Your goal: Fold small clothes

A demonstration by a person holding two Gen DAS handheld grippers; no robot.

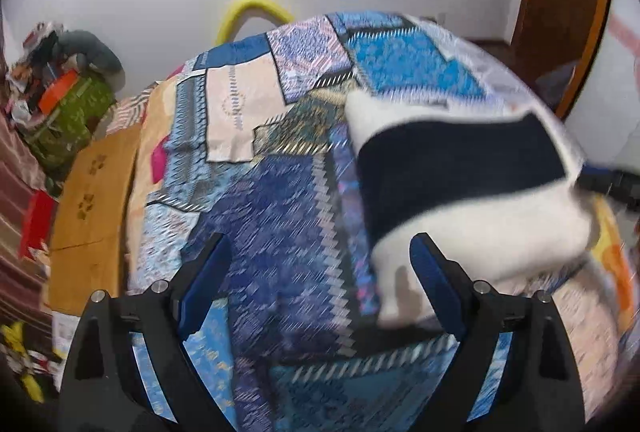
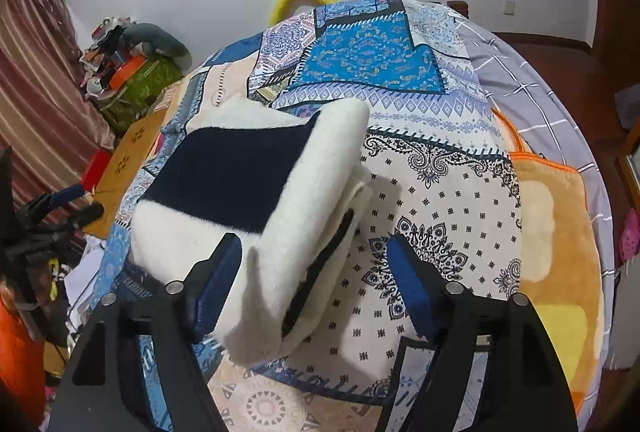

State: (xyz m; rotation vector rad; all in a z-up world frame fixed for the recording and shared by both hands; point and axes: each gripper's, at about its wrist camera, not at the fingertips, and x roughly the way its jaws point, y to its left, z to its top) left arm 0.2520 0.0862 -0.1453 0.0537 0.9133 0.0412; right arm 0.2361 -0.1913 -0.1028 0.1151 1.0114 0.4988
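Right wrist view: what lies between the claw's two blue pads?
The folded, fluffy white-and-navy garment, its near end beside the left pad; patterned bedspread shows beyond.

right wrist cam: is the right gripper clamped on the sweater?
No. The right gripper has its jaws spread apart, and the folded black-and-white sweater lies loose between them on the bedspread.

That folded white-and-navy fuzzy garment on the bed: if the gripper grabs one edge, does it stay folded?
Probably not. The garment is soft fleece-like cloth in loose stacked layers, so it would likely droop and unfold. It looks light for its bulk. The fuzzy nap should grip well, not slip, though the pads may catch only the top layer.
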